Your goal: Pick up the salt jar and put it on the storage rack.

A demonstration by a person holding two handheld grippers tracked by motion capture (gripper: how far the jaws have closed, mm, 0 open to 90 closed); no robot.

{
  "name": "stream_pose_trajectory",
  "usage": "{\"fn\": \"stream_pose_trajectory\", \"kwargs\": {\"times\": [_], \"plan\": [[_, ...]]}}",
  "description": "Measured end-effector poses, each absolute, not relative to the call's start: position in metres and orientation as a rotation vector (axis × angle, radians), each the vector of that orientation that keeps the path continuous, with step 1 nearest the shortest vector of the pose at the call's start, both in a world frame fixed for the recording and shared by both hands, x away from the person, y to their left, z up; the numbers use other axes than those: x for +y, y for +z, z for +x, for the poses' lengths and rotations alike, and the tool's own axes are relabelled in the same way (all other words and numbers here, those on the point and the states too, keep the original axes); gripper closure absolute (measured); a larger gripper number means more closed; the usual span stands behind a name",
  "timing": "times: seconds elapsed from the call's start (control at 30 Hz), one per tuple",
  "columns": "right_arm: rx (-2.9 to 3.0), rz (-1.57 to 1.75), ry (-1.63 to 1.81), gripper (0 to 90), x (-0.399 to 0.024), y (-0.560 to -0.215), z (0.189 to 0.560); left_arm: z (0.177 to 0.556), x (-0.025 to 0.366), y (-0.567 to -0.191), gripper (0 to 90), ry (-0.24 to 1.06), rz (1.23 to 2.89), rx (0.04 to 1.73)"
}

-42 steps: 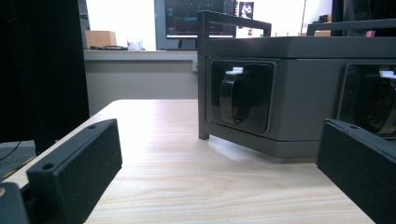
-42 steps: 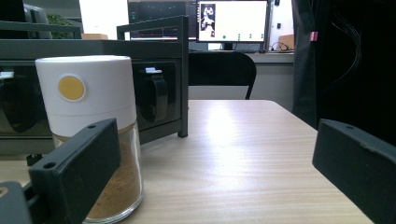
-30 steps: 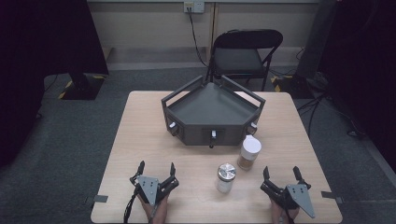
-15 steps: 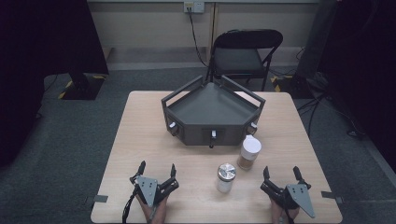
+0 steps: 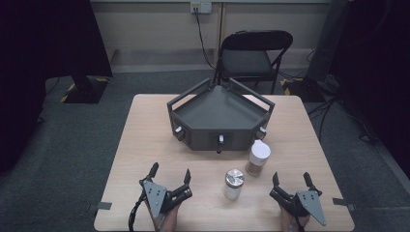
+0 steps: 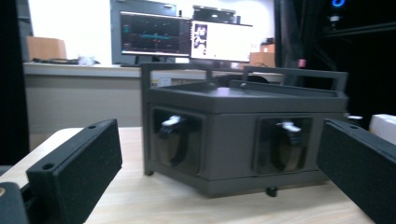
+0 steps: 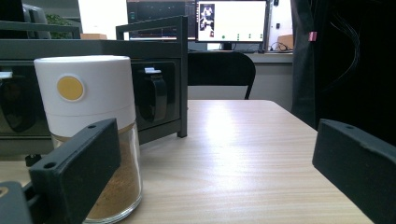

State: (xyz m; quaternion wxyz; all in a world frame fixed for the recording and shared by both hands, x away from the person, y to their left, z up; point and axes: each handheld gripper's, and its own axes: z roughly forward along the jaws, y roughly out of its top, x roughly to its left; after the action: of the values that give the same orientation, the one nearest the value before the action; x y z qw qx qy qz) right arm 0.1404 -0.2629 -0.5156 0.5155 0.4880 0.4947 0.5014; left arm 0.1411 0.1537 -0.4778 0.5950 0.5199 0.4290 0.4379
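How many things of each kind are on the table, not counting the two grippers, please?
Spice jars: 2, a white-capped jar of brown powder and a metal-capped jar of white powder
Dark grey corner racks: 1
Total: 3

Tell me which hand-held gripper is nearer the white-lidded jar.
Right. The right hand-held gripper sits just in front of and to the right of the white-lidded jar; the left hand-held gripper is farther off, across the table to the jar's left.
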Motion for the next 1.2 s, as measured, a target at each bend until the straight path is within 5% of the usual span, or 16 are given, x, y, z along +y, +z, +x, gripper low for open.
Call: {"fn": "stream_pose_trajectory", "kwargs": {"times": [0.53,1.2], "plan": [[1.186,1.171,1.203,0.0,-0.262,-0.516,0.14,0.155,0.119,-0.462,0.0,0.847,1.304,0.824],[1.188,1.169,1.204,0.0,-0.263,-0.516,0.14,0.164,0.068,-0.472,0.6,0.836,1.427,0.768]]}}
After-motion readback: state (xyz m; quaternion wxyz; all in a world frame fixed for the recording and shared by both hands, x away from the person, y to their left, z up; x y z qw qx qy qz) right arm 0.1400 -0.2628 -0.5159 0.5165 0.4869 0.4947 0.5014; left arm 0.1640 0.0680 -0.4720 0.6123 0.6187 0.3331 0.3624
